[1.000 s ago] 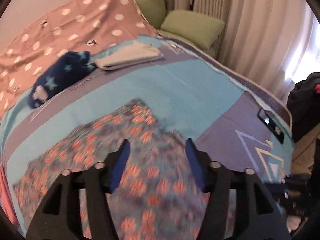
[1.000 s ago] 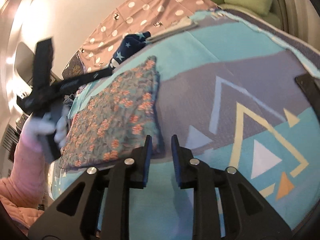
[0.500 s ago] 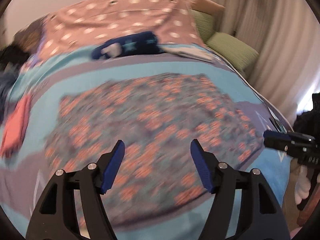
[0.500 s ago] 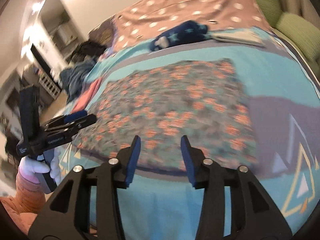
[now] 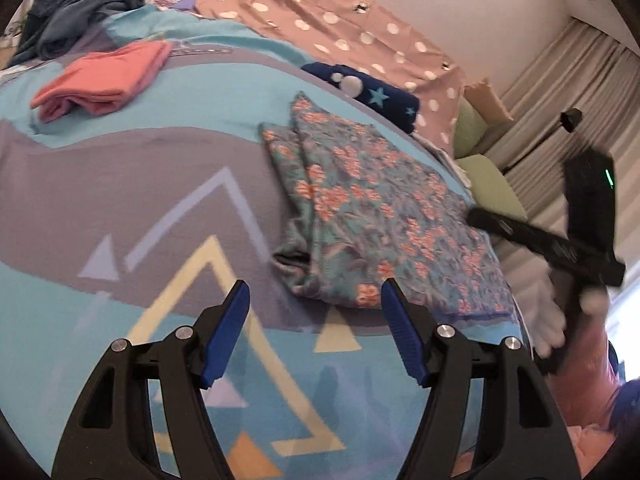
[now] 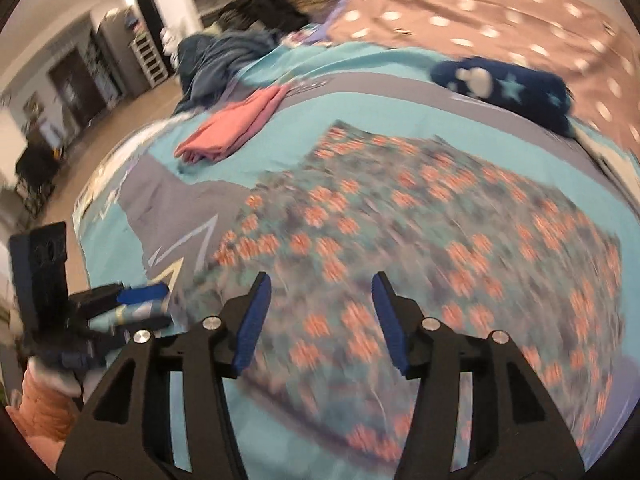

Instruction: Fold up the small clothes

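**Bedspread with the floral garment laid out, both tongs empty**

Bedspread (image 5: pixel 120 184) in turquoise and grey, printed with triangles, fills both views. On it lies the floral garment (image 5: pixel 384 216), spread flat with one edge doubled over into a narrow flap. Measured from that garment: the left gripper (image 5: pixel 316 328) hangs just short of its near corner, jaws spread wide with only bedspread between them; nothing is gripped. The right gripper (image 6: pixel 320 316) hangs directly over the garment's near part, its jaws released and having just been opening, with no cloth pinched between the blue pads (image 6: pixel 252 324). Just beyond the garment's far edge sits a navy bundle with stars (image 5: pixel 372 92), touching or nearly touching it. Well off to the garment's side lies a folded pink piece (image 5: pixel 104 80), and farther that way a heap of dark blue clothing (image 5: pixel 80 8). Behind the navy bundle stretches a dusty-pink dotted cover (image 5: pixel 340 28). Past the garment's other end are green cushions (image 5: pixel 488 184) and pale curtains (image 5: pixel 568 92).
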